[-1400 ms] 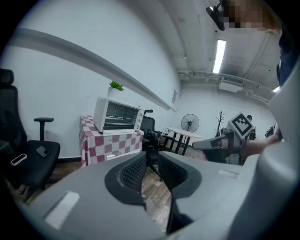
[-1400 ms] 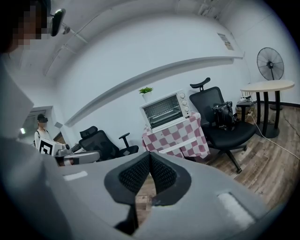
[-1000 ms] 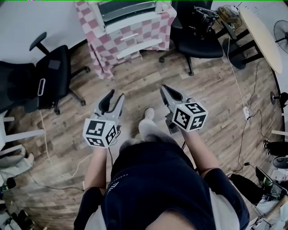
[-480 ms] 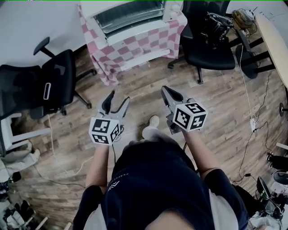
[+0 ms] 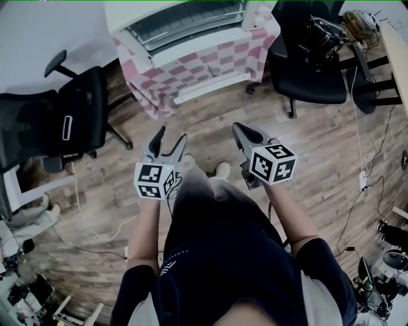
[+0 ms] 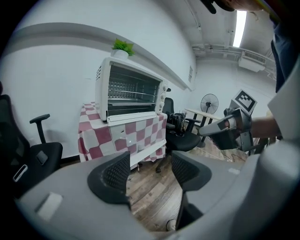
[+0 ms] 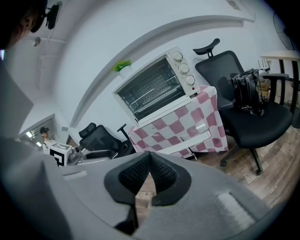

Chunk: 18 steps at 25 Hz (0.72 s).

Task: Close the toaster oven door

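Observation:
A white toaster oven stands on a table under a pink-and-white checked cloth. Its glass door hangs open, down in front of the cloth, with the white handle bar at its low edge. My left gripper is held over the wooden floor, well short of the oven, jaws open and empty. My right gripper is level with it, to its right, its pads touching at the tips with nothing between them.
A black office chair stands left of the table and another at its right, with a black bag on the seat. Cables trail over the floor on the right. A small plant sits on the oven.
The person has stepped toward the oven, so it looms larger at the top of the head view. The left jaws have spread wider. The right jaws stay together.

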### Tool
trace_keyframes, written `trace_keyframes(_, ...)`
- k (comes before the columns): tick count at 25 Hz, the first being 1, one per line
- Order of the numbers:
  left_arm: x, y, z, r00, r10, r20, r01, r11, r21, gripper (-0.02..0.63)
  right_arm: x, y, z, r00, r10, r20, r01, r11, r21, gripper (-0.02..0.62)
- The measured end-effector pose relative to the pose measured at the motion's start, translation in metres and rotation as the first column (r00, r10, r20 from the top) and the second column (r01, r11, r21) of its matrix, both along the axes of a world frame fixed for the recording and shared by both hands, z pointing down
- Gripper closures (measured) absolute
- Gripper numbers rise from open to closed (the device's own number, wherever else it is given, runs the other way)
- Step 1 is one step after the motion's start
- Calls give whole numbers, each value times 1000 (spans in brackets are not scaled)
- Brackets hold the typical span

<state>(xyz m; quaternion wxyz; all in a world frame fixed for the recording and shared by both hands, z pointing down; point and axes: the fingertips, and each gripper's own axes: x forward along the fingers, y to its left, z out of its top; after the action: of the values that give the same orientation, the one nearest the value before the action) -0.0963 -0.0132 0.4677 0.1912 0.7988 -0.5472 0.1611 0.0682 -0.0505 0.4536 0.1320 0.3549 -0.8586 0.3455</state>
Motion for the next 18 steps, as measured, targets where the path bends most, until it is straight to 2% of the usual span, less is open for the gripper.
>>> trace_keyframes(5,-11,-26,27,998,65,10,-64,998,-28,318,-12,-11,18,999,14,-34,-16,998,-57,592)
trace_keyframes(12,-33,-94,93,985,165,45,-159,980,-120,309,-30,-53,58,995,72,-72,-82,985,-151,592)
trace_keyframes(18,-34,-126,127,959,276,58,-266,954,-137,295,-51,-66,86,991,100,-90,-118,969,-216,592)
